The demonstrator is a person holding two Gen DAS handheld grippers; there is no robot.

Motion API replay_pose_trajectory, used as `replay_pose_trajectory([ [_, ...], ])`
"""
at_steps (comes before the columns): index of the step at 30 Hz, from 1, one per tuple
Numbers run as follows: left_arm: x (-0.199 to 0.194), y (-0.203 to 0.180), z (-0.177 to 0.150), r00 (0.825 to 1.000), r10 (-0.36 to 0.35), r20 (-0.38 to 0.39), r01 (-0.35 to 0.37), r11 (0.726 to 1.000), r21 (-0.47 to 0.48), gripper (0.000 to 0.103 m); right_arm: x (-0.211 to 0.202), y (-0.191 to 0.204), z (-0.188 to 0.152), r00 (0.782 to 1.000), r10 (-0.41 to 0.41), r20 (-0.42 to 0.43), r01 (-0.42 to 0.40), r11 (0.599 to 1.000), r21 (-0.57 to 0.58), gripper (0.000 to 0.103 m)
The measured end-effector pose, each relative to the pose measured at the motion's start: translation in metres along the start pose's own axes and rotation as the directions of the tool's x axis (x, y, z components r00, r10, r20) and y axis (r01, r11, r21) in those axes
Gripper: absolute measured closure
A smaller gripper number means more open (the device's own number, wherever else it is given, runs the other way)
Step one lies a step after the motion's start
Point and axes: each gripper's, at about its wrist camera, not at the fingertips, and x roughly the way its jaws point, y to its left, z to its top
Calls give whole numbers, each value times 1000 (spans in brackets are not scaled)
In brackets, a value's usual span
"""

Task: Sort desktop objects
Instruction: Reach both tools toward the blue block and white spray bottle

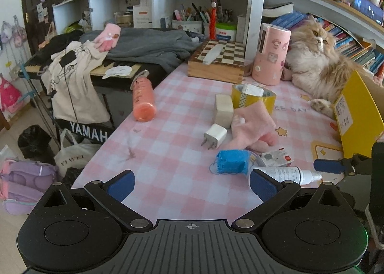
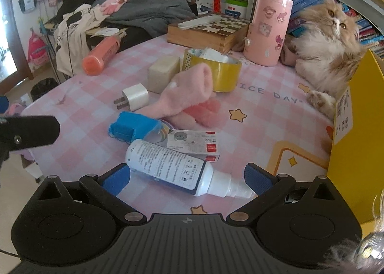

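On the pink checked desk, the white spray bottle (image 2: 168, 168) lies on its side between the spread fingers of the right gripper (image 2: 187, 179); the left gripper (image 1: 190, 186) hangs open nearby. Squeezed carelessly, it could roll away (the cat (image 2: 328, 34) is close).

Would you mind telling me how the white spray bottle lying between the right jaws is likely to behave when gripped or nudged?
The white spray bottle lies on its side and is round, so it will probably roll if nudged. Its smooth labelled body looks rigid but possibly slippery, so gripping mid-body seems safer than the narrow nozzle. The right gripper, open, straddles it.
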Motion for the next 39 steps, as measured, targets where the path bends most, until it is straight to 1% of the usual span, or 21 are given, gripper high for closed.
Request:
replay_pose_trajectory([
  [3,4,-2,2,1000,-9,-7,9,1000,-3,0,2,-4,-3,1000,-11,-10,11,1000,-10,3],
  [4,5,-3,2,1000,-13,-9,13,1000,-2,0,3,-6,-4,1000,-13,-14,13,1000,-9,10],
  [5,6,-4,2,1000,-16,-10,16,1000,-2,0,4,-8,-5,1000,-8,-21,8,1000,-4,22],
  [7,8,-6,3,1000,-23,-13,23,1000,0,0,5,-13,-6,999,9,-37,-8,1000,13,37],
  [8,9,-7,3,999,-28,-15,28,1000,0,0,4,-16,-6,999,26,-34,-25,999,28,42],
  [9,10,-8,4,999,-32,-16,32,1000,0,0,3,-17,-7,999,32,-36,-31,999,30,45],
  [11,13,-10,4,999,-39,-21,39,999,-2,0,0,-16,-8,998,45,-33,-45,999,5,57],
  [14,17,-11,6,998,-50,-31,50,999,-4,0,-5,-14,-9,997,68,-43,-70,997,-37,68],
  [16,22,-13,7,997,-57,-46,57,998,-4,0,-11,-17,-12,994,91,-60,-94,995,-46,71],
  [18,29,-15,8,996,-60,-69,60,998,-1,0,-16,-20,-14,993,91,-73,-94,995,-37,71],
  [20,37,-19,10,995,-60,-86,61,998,15,1,-20,-22,-15,994,77,-71,-81,995,-63,71],
  [21,41,-21,11,994,-61,-93,63,998,27,1,-20,-23,-14,995,70,-73,-75,995,-68,71],
  [24,56,-33,15,993,-50,-105,61,992,106,2,-15,-25,-13,993,76,-91,-82,995,-62,70],
  [26,65,-39,18,993,-46,-110,62,988,144,5,-12,-24,-12,991,104,-87,-109,992,-65,63],
  [27,68,-41,20,992,-49,-116,66,986,153,6,-10,-23,-10,990,113,-83,-119,990,-73,63],
  [30,84,-47,25,988,-53,-144,79,980,181,15,-8,-17,-5,991,123,-60,-129,985,-114,62],
  [32,96,-52,27,984,-44,-174,80,975,206,26,-5,-14,-3,991,123,-49,-129,981,-143,63],
  [34,103,-56,27,979,-44,-200,89,972,220,35,-1,-12,-1,991,123,-49,-129,979,-159,64],
  [35,104,-57,26,977,-46,-209,94,970,226,38,1,-12,-1,991,124,-52,-131,978,-164,64],
  [39,102,-57,22,977,-75,-200,123,963,239,50,3,-15,0,990,132,-47,-137,979,-150,64],
])
